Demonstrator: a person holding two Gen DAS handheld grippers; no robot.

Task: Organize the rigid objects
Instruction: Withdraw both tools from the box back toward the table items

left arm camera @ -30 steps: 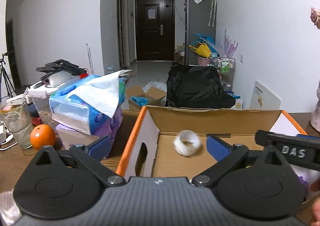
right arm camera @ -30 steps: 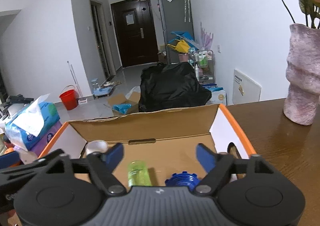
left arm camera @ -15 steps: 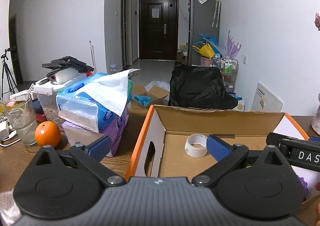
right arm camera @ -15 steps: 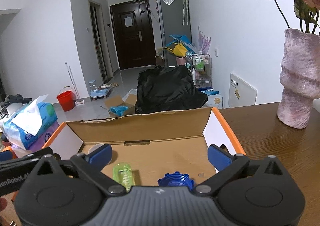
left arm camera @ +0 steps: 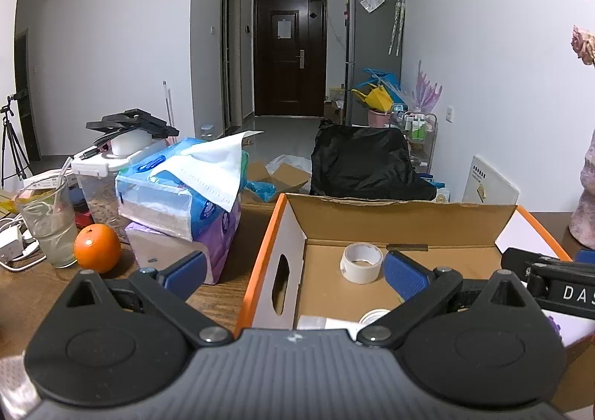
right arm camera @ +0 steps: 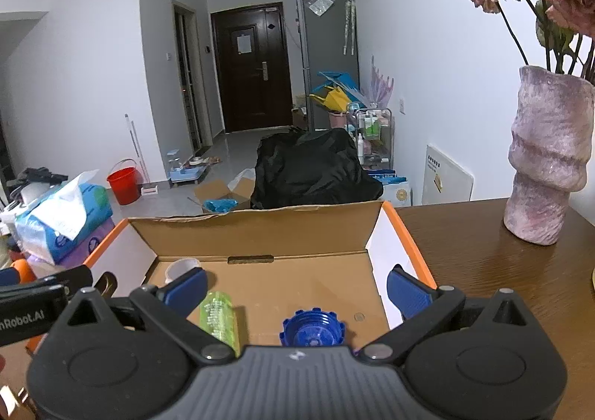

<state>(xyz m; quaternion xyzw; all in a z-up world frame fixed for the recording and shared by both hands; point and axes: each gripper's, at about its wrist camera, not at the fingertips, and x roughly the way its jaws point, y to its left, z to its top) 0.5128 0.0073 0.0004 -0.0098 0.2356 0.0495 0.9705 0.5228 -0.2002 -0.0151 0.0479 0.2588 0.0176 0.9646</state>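
Wooden table (right arm camera: 483, 271) – cardboard box (right arm camera: 260, 230) holds tape roll (left arm camera: 361, 263); both grippers, left (left arm camera: 293, 271) and right (right arm camera: 297, 288), gape empty

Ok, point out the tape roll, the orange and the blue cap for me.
tape roll (left arm camera: 361, 263), left wrist view, on its white outer band.
orange (left arm camera: 97, 248), left wrist view, on the middle of its peel.
blue cap (right arm camera: 314, 330), right wrist view, on its ribbed top.
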